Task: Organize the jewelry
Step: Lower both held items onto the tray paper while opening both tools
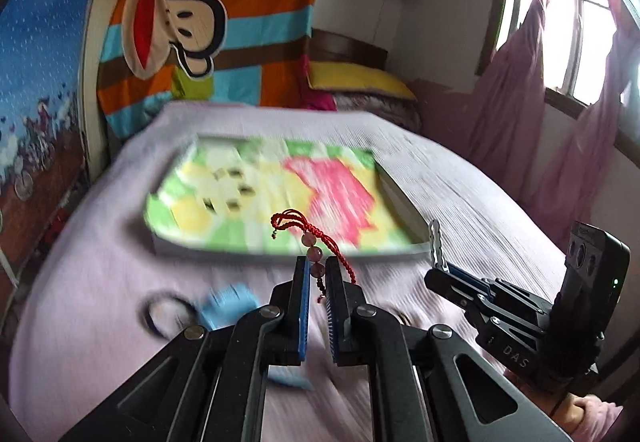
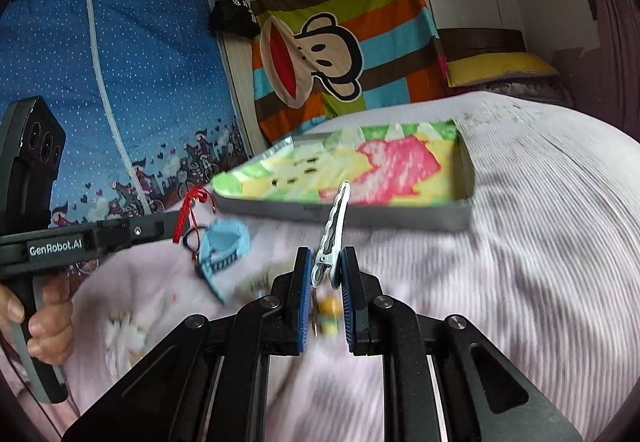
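The left gripper (image 1: 316, 274) is squeezing shut on a red cord bracelet (image 1: 310, 242) w/ pinkish beads. The right gripper (image 2: 326, 270) is pinching a silver hair clip (image 2: 334, 230) near its fat end. Both things are up in the air above the pale purple bed cover (image 1: 460, 178), just in front of the shallow box (image 2: 360, 218) w/ the bright cartoon picture inside.

What could go wrong:
- The bracelet is hanging on by just a bead or two between the pads. The beads are round and slippy, so a quick swing is likely to let it pop out.
- The loose red loop is flopping up top and the tail is dangling below. Either bit could be catching on the box wall.
- The clip is being held only at one end, so it could be twisting in the pads or dropping short of the box.
- The 2 grippers are near each other, so they could be bumping.

Which way things point:
- The clip is standing almost straight up, thin tip up and leaning a bit right, toward the box. Its long line is running up-down.
- The bracelet's bead line is running up and a bit left, from the pads to the loop.

Still lying on the cover: a blue scrunchie (image 2: 222, 242) and a dark hair ring (image 1: 164, 312).
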Demonstrator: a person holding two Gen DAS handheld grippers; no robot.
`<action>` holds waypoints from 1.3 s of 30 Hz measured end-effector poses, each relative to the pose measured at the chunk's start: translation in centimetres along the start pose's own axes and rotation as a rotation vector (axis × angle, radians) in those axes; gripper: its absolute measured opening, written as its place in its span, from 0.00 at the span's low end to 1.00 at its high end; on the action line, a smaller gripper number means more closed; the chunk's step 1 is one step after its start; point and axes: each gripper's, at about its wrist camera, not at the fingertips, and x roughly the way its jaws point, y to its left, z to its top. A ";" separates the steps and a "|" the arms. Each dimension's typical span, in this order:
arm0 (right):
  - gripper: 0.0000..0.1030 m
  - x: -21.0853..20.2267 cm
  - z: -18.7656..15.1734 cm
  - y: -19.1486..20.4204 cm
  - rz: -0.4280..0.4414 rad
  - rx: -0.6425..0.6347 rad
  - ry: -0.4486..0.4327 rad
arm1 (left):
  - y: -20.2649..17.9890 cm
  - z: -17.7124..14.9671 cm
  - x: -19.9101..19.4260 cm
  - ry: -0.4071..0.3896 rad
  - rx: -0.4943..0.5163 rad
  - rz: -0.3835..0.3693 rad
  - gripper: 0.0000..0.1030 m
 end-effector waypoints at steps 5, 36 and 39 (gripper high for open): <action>0.13 4.8 4.0 0.6 0.040 0.006 0.017 | 3.1 3.7 3.6 -0.005 -0.008 0.036 0.08; 0.14 21.5 4.6 2.8 0.034 0.004 0.402 | 10.0 2.2 12.1 0.235 -0.094 0.095 0.14; 0.24 20.6 4.7 2.6 0.020 0.005 0.378 | 9.6 2.0 11.0 0.196 -0.087 0.086 0.33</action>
